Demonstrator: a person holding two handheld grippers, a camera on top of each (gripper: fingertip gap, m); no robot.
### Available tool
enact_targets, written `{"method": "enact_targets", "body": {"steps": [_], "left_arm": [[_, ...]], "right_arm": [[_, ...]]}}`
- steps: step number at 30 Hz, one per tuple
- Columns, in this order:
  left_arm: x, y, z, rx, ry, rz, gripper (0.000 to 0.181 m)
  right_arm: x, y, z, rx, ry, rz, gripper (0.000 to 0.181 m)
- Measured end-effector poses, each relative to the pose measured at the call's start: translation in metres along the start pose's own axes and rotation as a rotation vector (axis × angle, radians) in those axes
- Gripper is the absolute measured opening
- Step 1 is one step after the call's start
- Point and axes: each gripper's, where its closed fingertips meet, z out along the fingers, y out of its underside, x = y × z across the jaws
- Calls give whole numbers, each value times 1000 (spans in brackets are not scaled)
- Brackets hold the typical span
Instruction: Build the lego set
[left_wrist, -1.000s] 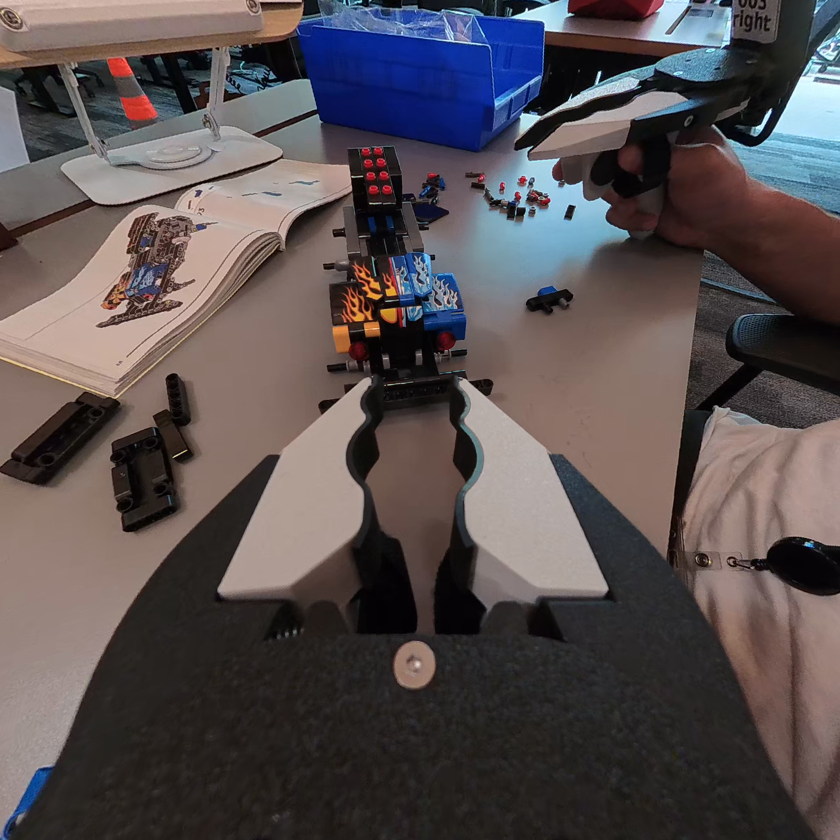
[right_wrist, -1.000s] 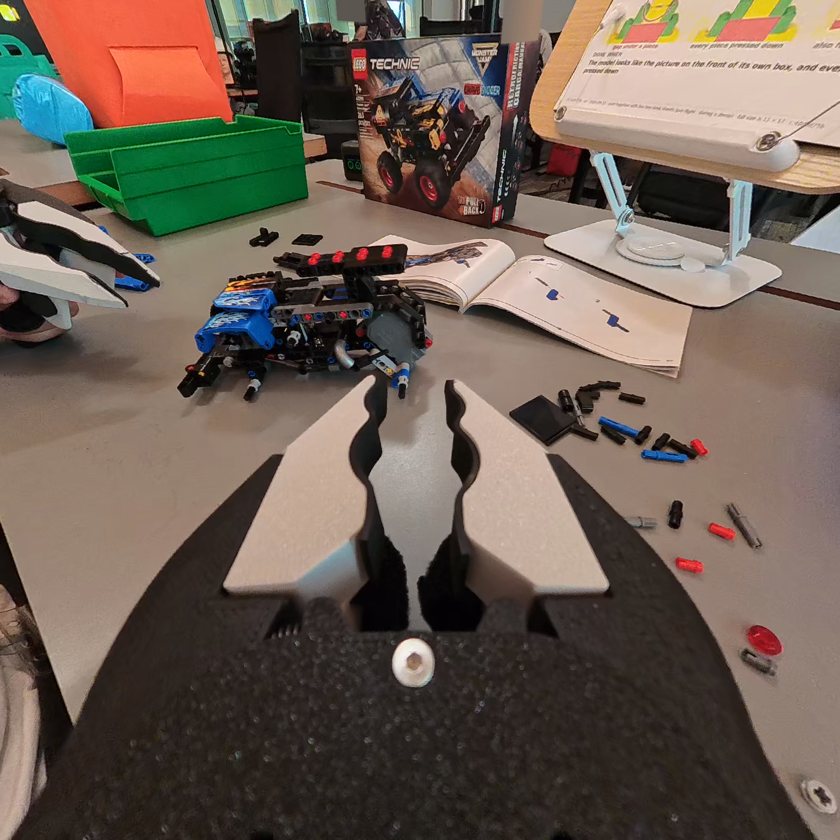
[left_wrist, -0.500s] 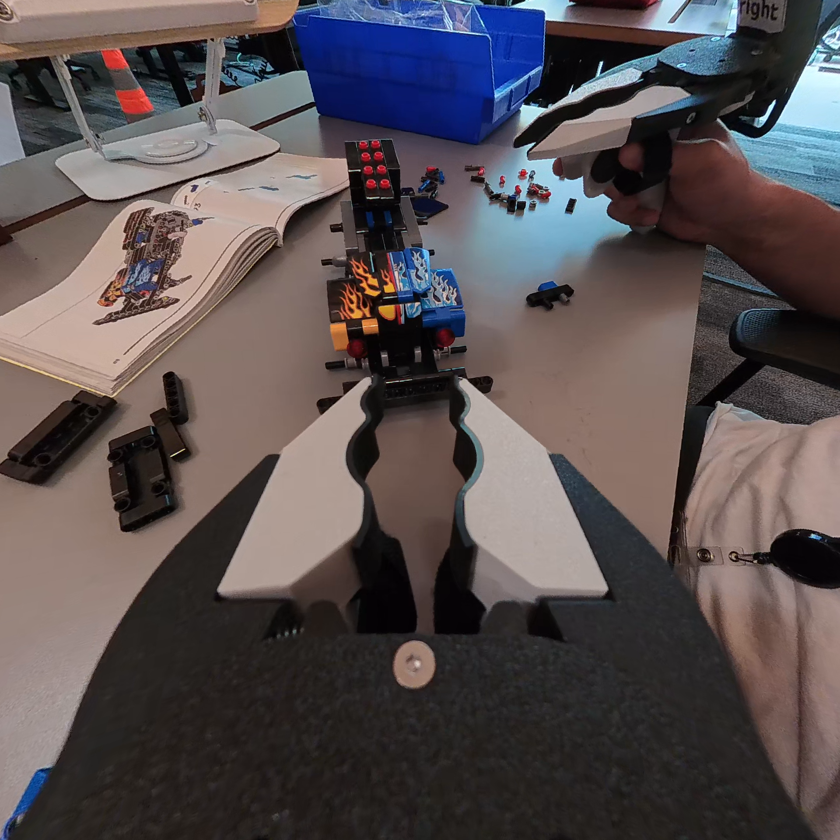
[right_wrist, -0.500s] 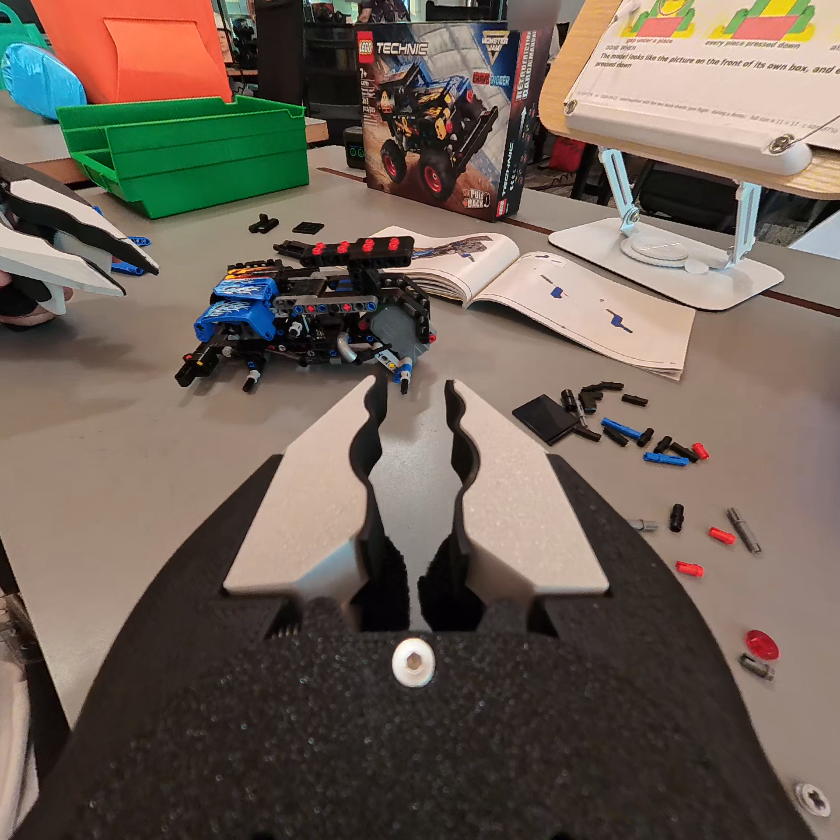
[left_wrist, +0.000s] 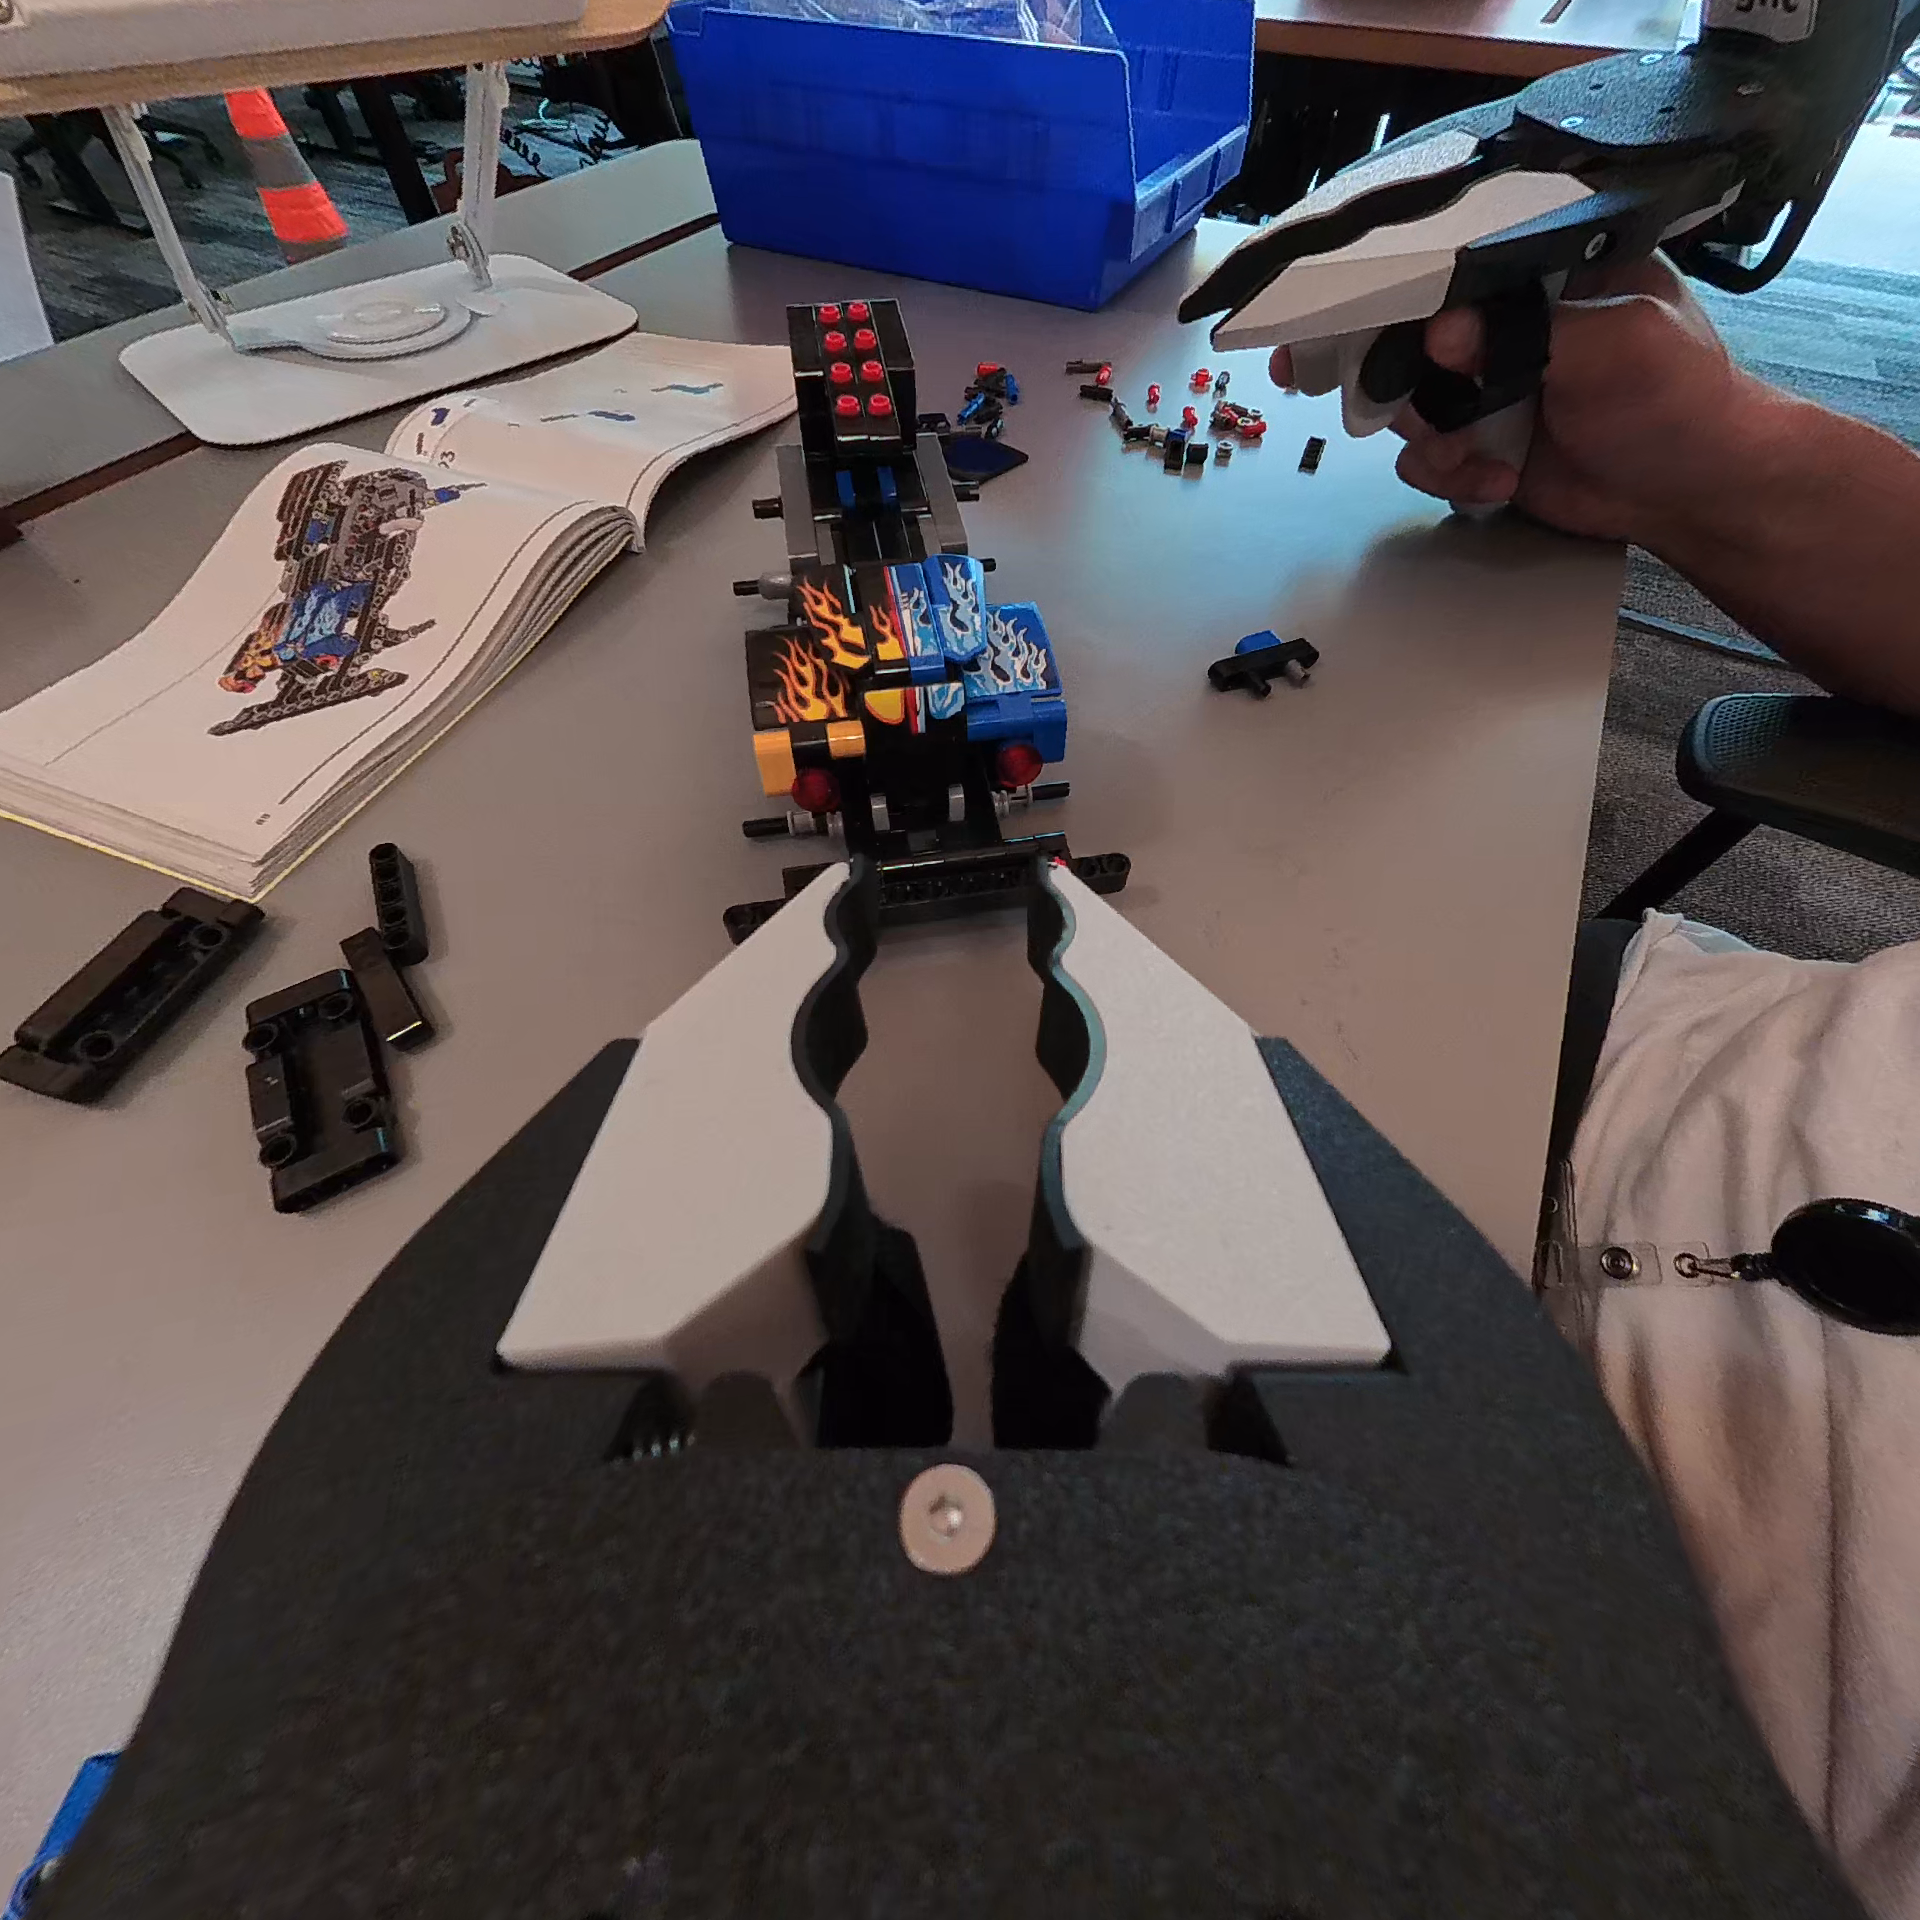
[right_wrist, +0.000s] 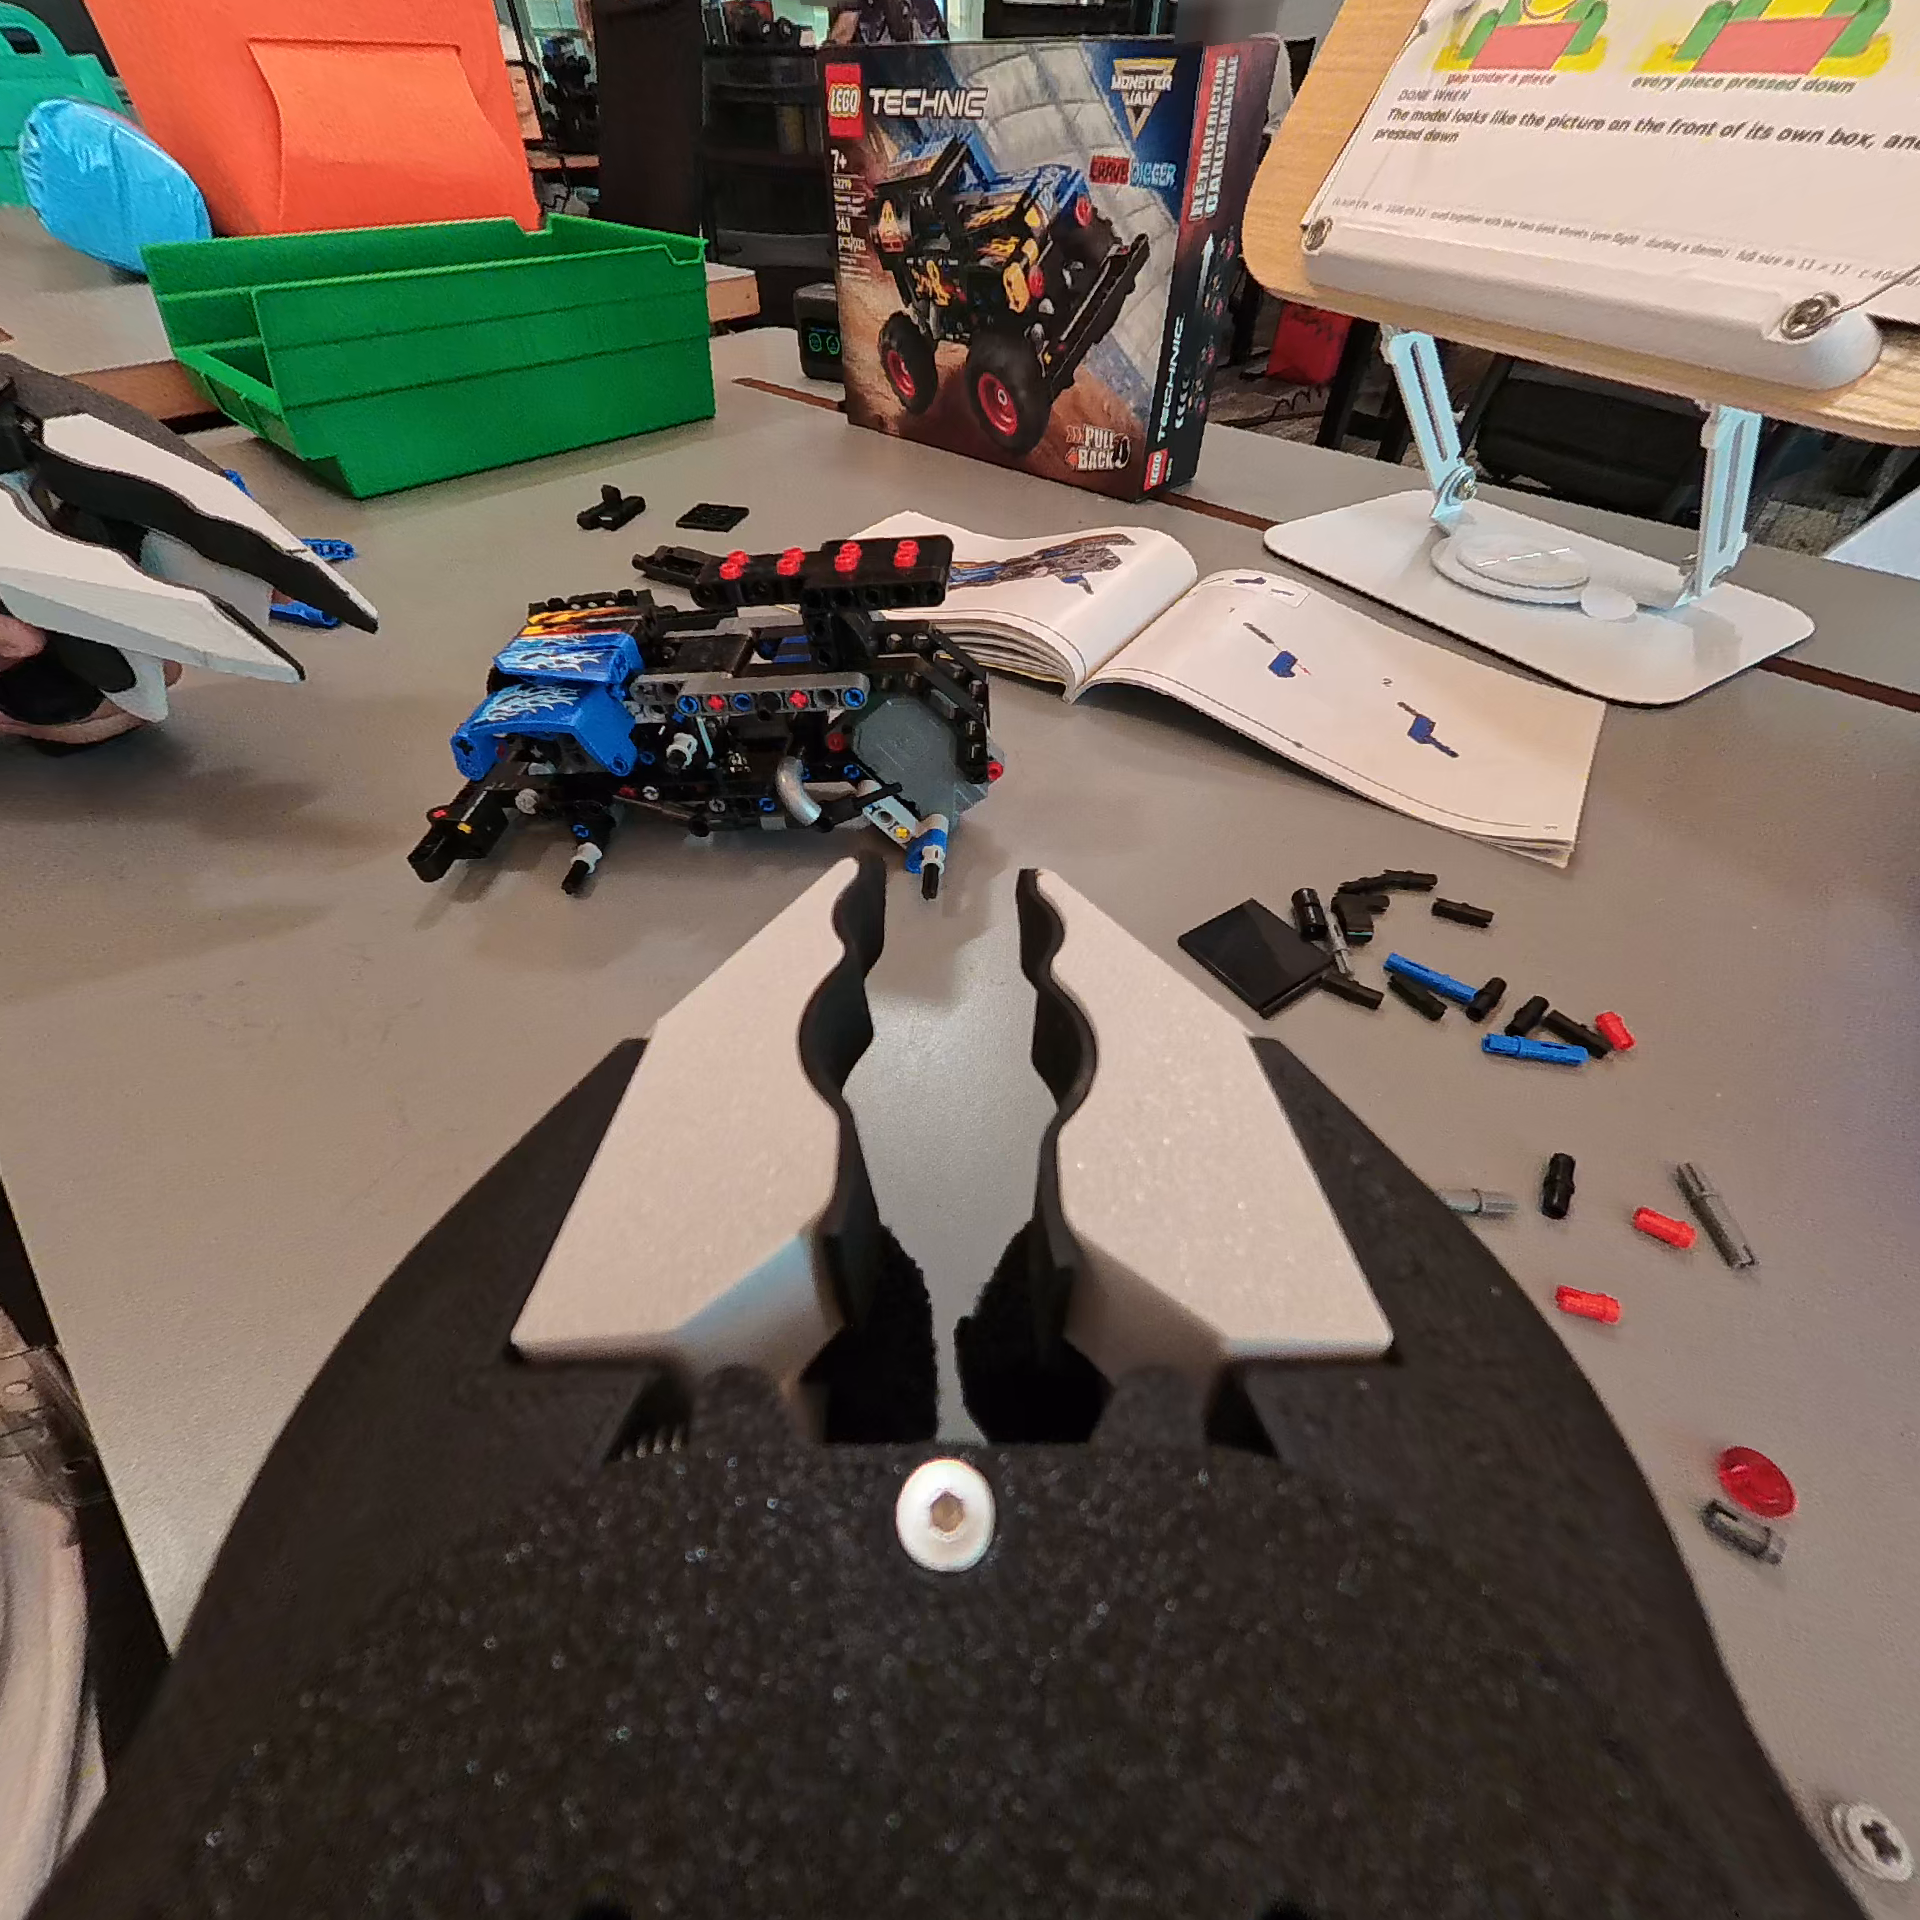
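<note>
My half-built truck (left_wrist: 902, 634) lies mid-table, its black front beam right at the tips of my left gripper (left_wrist: 943, 883), whose jaws stand part open with nothing between them; whether they touch the beam I cannot tell. My right gripper (right_wrist: 945, 883) is off the table beside the truck, jaws narrowly apart and empty.

The table (left_wrist: 1299, 852) is plain grey, in a room with more tables behind. An open manual (left_wrist: 343, 613) lies left of the truck, loose black beams (left_wrist: 312, 1039) nearer me, a blue bin (left_wrist: 966, 145) beyond. In the right view I see small pins (right_wrist: 1496, 997) scattered, the set's box (right_wrist: 1039, 260), a green bin (right_wrist: 447, 343) and a white stand (right_wrist: 1538, 582).
</note>
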Motion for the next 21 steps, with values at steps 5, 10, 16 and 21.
{"method": "enact_targets", "body": {"steps": [5,10,16,21], "left_arm": [[0,0,0,2,0,0,26],[0,-1,0,4,0,2,26],[1,-1,-1,4,1,4,26],[1,-1,-1,4,2,6,26]], "right_arm": [[0,0,0,-2,-4,4,25],[0,0,0,-3,-3,3,25],[-1,1,1,-7,-7,2,25],[-1,3,1,-18,-1,2,22]]}}
